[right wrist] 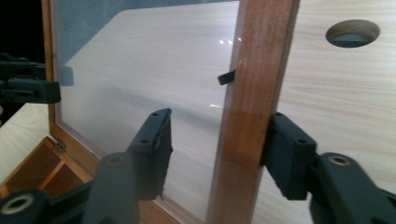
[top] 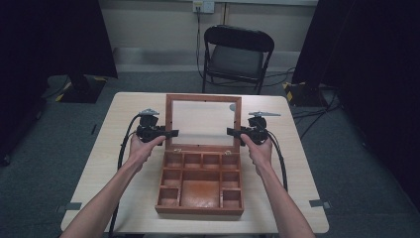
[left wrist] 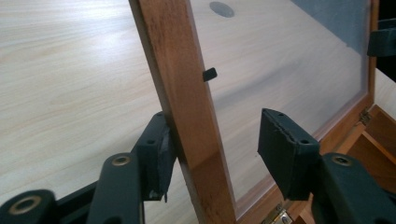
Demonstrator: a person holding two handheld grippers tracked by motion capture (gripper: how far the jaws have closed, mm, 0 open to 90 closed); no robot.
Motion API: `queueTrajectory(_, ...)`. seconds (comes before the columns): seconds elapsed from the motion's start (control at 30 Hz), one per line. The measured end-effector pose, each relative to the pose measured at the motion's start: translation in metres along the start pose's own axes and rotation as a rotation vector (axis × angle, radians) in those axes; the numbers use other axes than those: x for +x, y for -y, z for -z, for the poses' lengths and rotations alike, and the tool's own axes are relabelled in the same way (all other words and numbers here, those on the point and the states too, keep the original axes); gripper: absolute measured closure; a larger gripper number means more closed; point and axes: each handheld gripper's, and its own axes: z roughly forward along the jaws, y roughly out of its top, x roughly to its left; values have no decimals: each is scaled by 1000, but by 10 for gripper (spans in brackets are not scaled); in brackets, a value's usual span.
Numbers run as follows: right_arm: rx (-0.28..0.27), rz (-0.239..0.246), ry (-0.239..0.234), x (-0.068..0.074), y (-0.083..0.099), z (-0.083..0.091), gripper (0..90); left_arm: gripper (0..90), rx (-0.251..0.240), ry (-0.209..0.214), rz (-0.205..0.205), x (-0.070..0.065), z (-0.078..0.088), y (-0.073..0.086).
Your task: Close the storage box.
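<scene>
Nearest me, compartmented brown wooden box (top: 199,186) is lying open, glass-paned lid (top: 204,122) upright; I'm holding left gripper (left wrist: 212,154) and right gripper (right wrist: 217,149) released, straddling its side rails.

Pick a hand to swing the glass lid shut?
Near tie, left marginally. Left tongs and right tongs each straddle a side rail of the lid, open, outer jaw touching; left's inner gap looks smaller.

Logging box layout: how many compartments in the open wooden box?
10 compartments in the box: four small ones along the hinge row; two stacked on the left edge; two on the right; one wide middle slot; one large centre well. None seem hidden.
</scene>
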Motion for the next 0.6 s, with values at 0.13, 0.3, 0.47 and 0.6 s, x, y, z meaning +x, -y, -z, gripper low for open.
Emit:
queueTrajectory(0.13,-1,-4,5,1,0,2,505,493,-10,-7,8,-1,2,-1)
queueTrajectory(0.3,-10,-2,1,0,0,7,574,518,-23,3,-3,-2,6,-1)
queueTrajectory(0.47,-22,-3,-7,1,1,11,588,531,-37,12,-8,-3,10,0)
queueTrajectory(0.6,-25,0,-9,2,2,14,589,540,-47,17,-11,-4,12,1)
